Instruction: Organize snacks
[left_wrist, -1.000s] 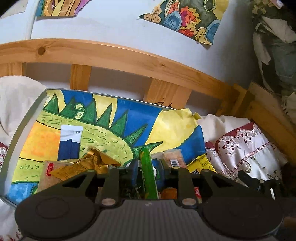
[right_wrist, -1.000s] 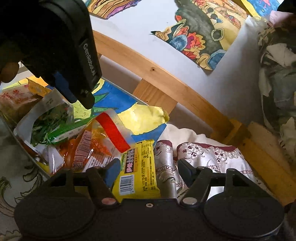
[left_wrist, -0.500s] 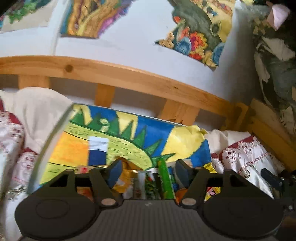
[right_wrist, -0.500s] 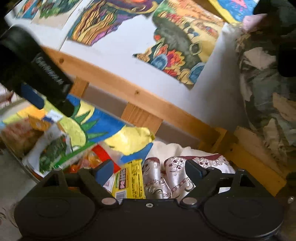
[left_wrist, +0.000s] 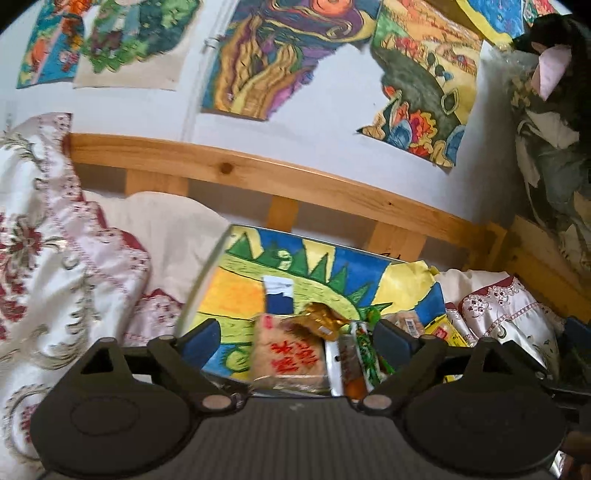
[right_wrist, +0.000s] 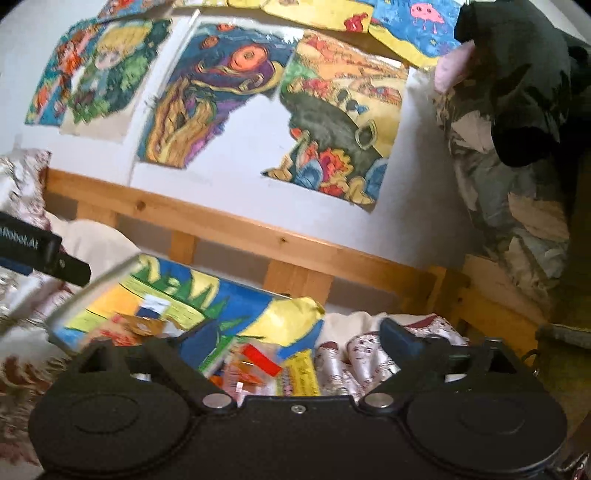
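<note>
Left tool (left_wrist: 297, 338) spread wide and opening further, nothing pinched between its blue-padded fingers (left_wrist: 201, 338); snack pile framed in the gap but lying beyond and below, untouched. Right tool (right_wrist: 298, 341) likewise spread and opening, nothing between its fingers (right_wrist: 397, 338).

Snacks heaped at the near end of a shallow tray (left_wrist: 207, 273) lined with a bright painted sheet (left_wrist: 321, 266) of green spikes, blue and yellow. In the left wrist view: a tan packet with red characters (left_wrist: 290, 356) lying flat at the front, a crumpled gold wrapper (left_wrist: 323, 319) resting on its far edge, a green-printed packet (left_wrist: 365, 347) just beside on the right, a yellow packet (left_wrist: 441, 330) at the tray's right edge. A white and dark blue card (left_wrist: 277, 293) flat on the lining behind the pile.

Tray resting on a bed among embroidered white and maroon cloth (left_wrist: 55, 258), wooden headboard rail (left_wrist: 258, 177) behind, colourful drawings (left_wrist: 288, 55) stuck on the white wall above.

In the right wrist view, somewhat blurred: yellow packet (right_wrist: 301, 374) and a red-striped clear bag (right_wrist: 255, 360) between the spread fingers, left tool (right_wrist: 44, 253) jutting in from the left edge above the tray's corner.
</note>
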